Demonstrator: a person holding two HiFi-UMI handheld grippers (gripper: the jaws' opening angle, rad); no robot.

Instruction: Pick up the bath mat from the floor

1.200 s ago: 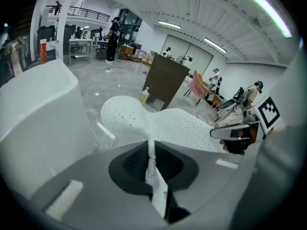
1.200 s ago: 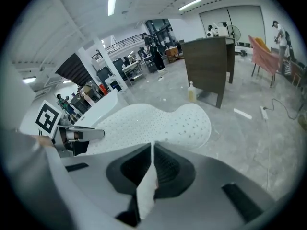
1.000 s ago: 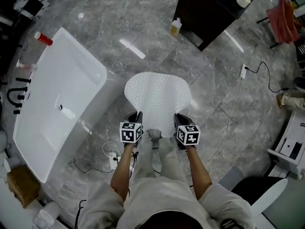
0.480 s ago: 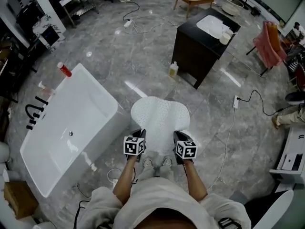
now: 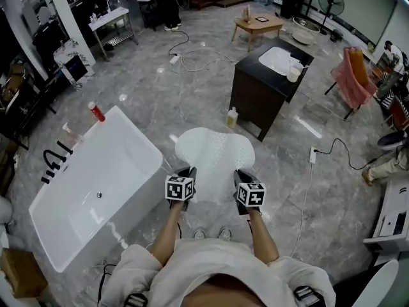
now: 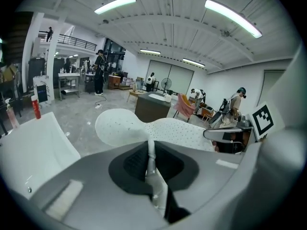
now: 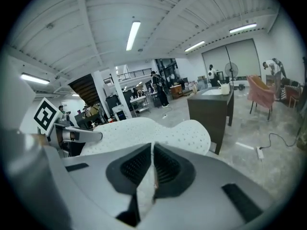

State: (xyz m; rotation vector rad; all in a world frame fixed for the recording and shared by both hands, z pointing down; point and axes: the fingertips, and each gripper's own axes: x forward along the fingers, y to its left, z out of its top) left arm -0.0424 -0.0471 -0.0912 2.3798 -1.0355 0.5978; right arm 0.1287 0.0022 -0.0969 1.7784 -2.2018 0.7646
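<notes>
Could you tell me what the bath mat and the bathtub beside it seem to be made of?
Bath mat: likely soft rubber or silicone, matte white; it is thin, perforated, and curves while held up. Bathtub: probably acrylic or ceramic, glossy white; its smooth walls reflect light.

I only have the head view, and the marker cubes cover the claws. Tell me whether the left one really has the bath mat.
Observer: Yes. In the left gripper view the left claw is shut on the bath mat, with a thin fold of its near edge squeezed between the jaws.
Operator: Now check the right.
Observer: It's the same there. The right claw is shut on the mat's edge, and white material shows between its ribbed pads.
Operator: Report how the mat lies ahead of them.
Observer: In the left gripper view it reaches forward from the jaws as a broad perforated sheet, with the dark cabinet beyond its far end.
</notes>
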